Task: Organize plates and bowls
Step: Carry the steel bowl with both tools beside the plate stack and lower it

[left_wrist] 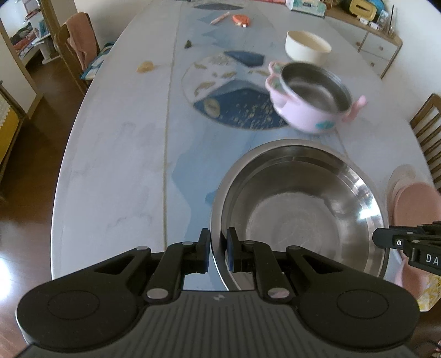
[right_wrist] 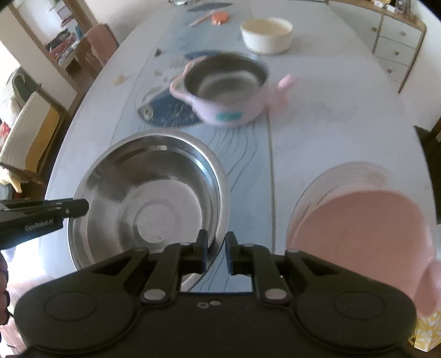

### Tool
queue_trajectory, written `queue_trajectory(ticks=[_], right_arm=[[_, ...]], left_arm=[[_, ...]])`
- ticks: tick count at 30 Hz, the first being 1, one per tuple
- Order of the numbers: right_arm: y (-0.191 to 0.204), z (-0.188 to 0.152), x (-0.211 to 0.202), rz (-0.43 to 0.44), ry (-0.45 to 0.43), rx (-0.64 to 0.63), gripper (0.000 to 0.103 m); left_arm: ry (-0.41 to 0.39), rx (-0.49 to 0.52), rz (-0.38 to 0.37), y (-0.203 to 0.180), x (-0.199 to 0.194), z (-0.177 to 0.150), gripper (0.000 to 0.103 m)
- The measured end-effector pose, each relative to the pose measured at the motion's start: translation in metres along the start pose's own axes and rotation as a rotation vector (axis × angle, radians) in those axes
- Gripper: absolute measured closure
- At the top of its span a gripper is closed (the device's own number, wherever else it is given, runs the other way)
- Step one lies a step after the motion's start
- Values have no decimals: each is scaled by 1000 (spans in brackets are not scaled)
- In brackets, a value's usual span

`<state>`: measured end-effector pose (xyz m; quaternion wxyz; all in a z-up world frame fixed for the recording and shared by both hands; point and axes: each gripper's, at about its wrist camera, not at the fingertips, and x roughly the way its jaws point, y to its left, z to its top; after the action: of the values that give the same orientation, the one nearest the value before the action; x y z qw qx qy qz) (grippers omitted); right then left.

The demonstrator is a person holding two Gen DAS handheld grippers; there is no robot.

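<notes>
A large steel bowl (left_wrist: 300,209) sits on the table near the front edge; it also shows in the right wrist view (right_wrist: 148,192). My left gripper (left_wrist: 218,249) is shut on its left rim. My right gripper (right_wrist: 215,252) is shut on its right rim. Beyond it stands a pink steel-lined bowl with handles (left_wrist: 308,96), also in the right wrist view (right_wrist: 226,88). A cream bowl (left_wrist: 307,46) stands farther back (right_wrist: 266,34). Pink plates (right_wrist: 361,223) are stacked at the right, blurred.
The oval table (left_wrist: 115,165) has a blue patterned runner. An orange item (left_wrist: 241,19) and a pen lie at the far end. Chairs stand at the left (left_wrist: 80,46) and right (left_wrist: 428,132). A sideboard (left_wrist: 377,46) is at the back right.
</notes>
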<state>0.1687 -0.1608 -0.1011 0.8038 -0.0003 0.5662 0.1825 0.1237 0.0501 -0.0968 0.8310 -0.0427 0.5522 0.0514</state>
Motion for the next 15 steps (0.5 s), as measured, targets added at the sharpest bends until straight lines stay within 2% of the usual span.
queue_trajectory(ticks=[7,15], right_arm=[[8,-20,10,12,37,-25,89],[12,-25,20,24,58,-33,88]], left_arm=[[24,1,14,7,5,-21,92],[11,-7,18,12,11,-31,92]])
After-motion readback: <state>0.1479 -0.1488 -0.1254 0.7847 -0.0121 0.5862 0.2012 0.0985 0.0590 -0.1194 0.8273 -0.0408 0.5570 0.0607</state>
